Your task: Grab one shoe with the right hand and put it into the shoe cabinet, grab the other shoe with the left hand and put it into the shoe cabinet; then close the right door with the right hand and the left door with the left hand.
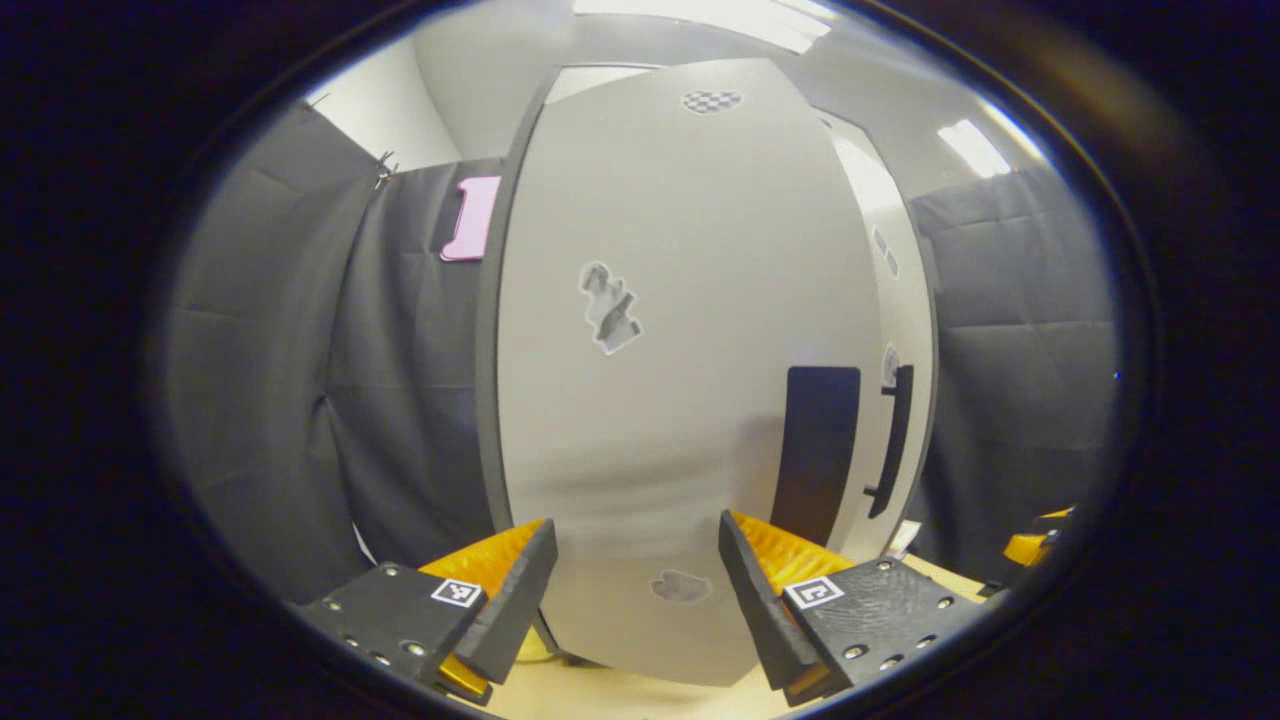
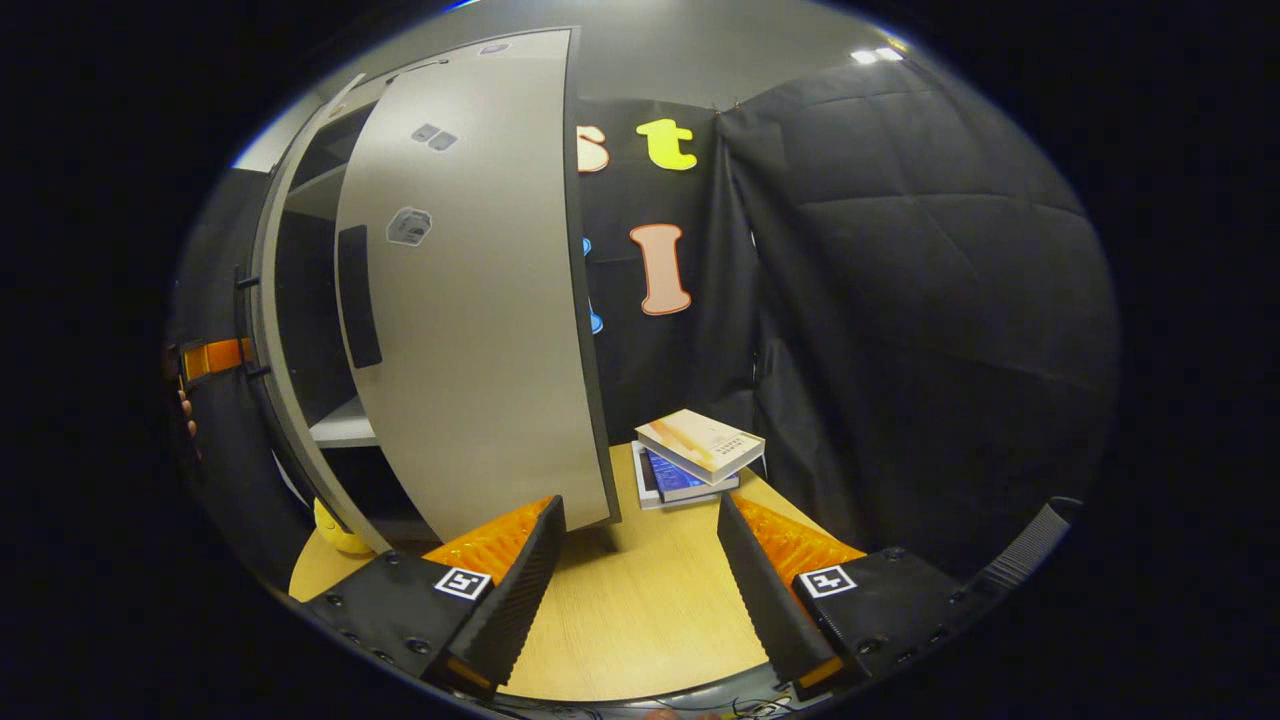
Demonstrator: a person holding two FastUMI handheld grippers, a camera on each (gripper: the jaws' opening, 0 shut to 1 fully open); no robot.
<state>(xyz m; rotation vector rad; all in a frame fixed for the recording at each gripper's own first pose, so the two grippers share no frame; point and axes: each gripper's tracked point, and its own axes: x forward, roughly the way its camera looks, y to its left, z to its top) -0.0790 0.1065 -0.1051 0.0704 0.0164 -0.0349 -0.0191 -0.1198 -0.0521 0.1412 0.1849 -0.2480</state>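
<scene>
Straight ahead of the left gripper, the left door of the shoe cabinet is standing pale and broad, very close beyond the fingertips, its outer face turned to the camera. That gripper's fingers are spread wide and holding nothing. To the door's right, past a dark panel, the bar handle of the other door is showing, which suggests the cabinet is not yet shut.

Ahead and to the left of the right gripper, the right door is hanging ajar, its lower corner just above the left fingertip, with a dark interior and a pale shelf visible behind it. This gripper too is spread open and carrying nothing. Neither shoe can be made out for certain; a yellow object is lying low at the foot of the cabinet, too hidden to identify.

By the look of it the shoe-stowing steps are over and the door-closing step is in hand. The next move seems to call for the right gripper pushing its door's outer face round until it shuts, then the left doing likewise.

Beyond the right gripper, a stack of books is resting on the wooden table.
</scene>
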